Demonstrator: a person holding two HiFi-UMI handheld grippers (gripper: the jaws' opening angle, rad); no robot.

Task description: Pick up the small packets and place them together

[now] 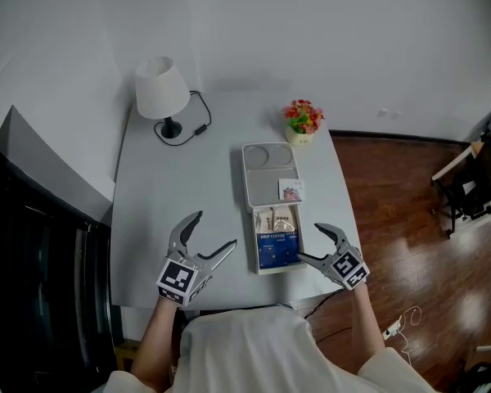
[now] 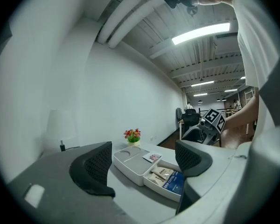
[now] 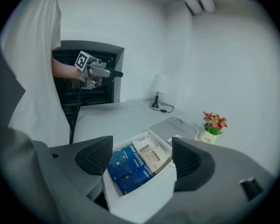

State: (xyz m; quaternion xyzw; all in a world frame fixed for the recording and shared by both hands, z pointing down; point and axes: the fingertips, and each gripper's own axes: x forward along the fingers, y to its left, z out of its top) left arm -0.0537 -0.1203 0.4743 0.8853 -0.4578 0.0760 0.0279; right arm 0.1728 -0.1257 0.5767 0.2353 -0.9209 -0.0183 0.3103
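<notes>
A grey table (image 1: 188, 211) is set against a white wall. At its near edge the left gripper (image 1: 215, 229) and the right gripper (image 1: 308, 242) are held with jaws apart and nothing in them. Between the two, the packets (image 1: 277, 234) are packed in a white box (image 1: 255, 256). One loose packet (image 1: 290, 191) lies on the tray (image 1: 262, 170) beyond. They are judged light, thin and slippery, best pinched by a free edge.

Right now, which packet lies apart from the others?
The small pink-printed packet, alone on the flat tray. The blue packets and beige packets sit packed together in the box beside it.
</notes>
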